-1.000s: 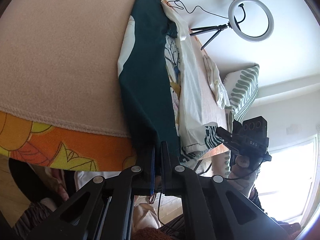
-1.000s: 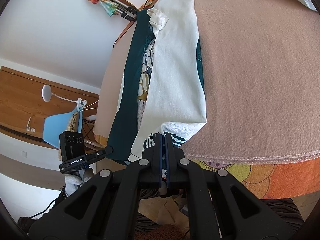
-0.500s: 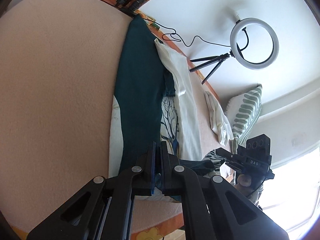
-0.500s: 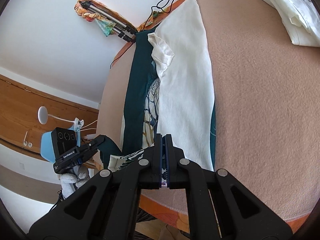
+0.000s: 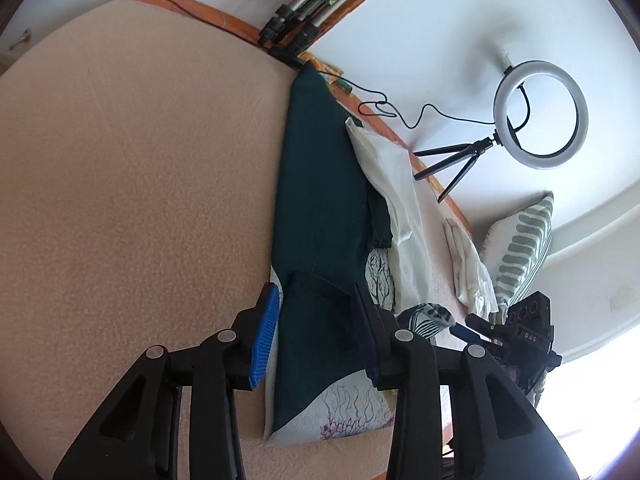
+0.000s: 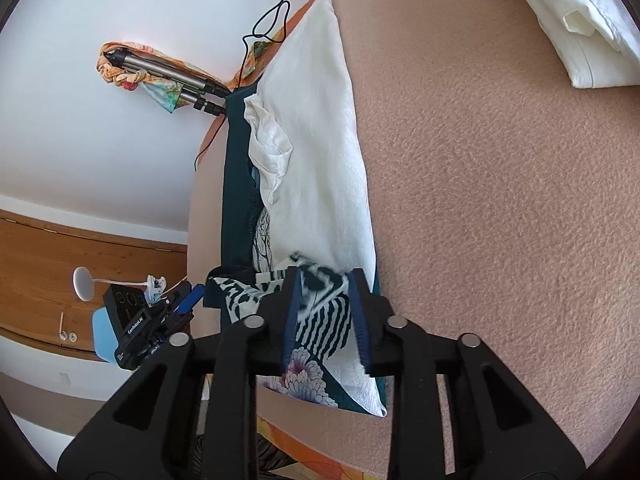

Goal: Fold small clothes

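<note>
Both tongs opening, L (image 5: 316,324) & R (image 6: 325,308), over teal printed garment (image 5: 320,200) (pads clear of cloth).

1. This is a bedroom in a home: a bed covered by a pinkish-beige fleece blanket (image 5: 132,184) fills most of both views.
2. A white cushion with green leaf stripes (image 5: 520,248) lies at the bed's end.
3. A white ring light on a small black tripod (image 5: 540,114) stands by the plain white wall.
4. A wooden wall panel (image 6: 92,252) and a white desk lamp (image 6: 84,284) show on the other side.
</note>
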A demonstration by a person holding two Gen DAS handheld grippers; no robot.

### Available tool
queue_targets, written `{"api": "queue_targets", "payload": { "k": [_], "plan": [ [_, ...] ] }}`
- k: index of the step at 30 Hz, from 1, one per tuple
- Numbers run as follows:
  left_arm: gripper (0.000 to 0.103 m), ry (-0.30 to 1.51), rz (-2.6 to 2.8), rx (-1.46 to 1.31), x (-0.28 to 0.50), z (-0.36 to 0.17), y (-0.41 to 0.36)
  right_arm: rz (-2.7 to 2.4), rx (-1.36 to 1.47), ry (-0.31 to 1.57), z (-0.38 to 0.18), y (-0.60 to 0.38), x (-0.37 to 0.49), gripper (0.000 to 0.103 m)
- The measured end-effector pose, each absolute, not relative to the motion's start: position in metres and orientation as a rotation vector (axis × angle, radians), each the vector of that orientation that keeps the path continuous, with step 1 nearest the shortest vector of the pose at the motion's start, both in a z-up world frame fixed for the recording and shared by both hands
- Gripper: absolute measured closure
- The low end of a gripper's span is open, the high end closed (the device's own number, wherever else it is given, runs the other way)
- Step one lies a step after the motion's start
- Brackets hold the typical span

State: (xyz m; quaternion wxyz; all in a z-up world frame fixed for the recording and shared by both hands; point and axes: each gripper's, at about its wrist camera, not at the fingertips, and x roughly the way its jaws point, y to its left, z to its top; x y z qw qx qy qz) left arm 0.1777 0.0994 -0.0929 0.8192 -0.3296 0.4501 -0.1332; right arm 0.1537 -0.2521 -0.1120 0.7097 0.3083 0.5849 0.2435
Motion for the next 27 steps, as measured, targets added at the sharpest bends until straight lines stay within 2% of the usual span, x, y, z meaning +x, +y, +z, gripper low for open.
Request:
{"api": "queue_targets", "payload": {
  "k": [2,7,12,20,27],
  "plan": [
    [0.067,0.932,-0.282,-0.662,0.174,-0.088,0.101,0.569,0.686,1.273,-0.104,-0.257,0.153,0.048],
    [0.067,0.964,-0.315,-0.483,0.174,-0.098,0.085,0.541,0.499,1.185,-0.086,-0.251,0.146,0.048],
    [0.067,1.0,-0.316,-0.302,0.178,-0.109,0.059,0.566,0.324,1.193,-0.091,-0.224,0.138,0.062],
    [0.067,0.997,-0.314,-0.212,0.179,-0.113,0.044,0.558,0.162,1.205,-0.103,-0.204,0.133,0.064],
    [0.067,1.003,-0.306,-0.178,0.18,-0.117,0.039,0.546,0.135,1.229,-0.112,-0.201,0.133,0.064]
  ]
}}
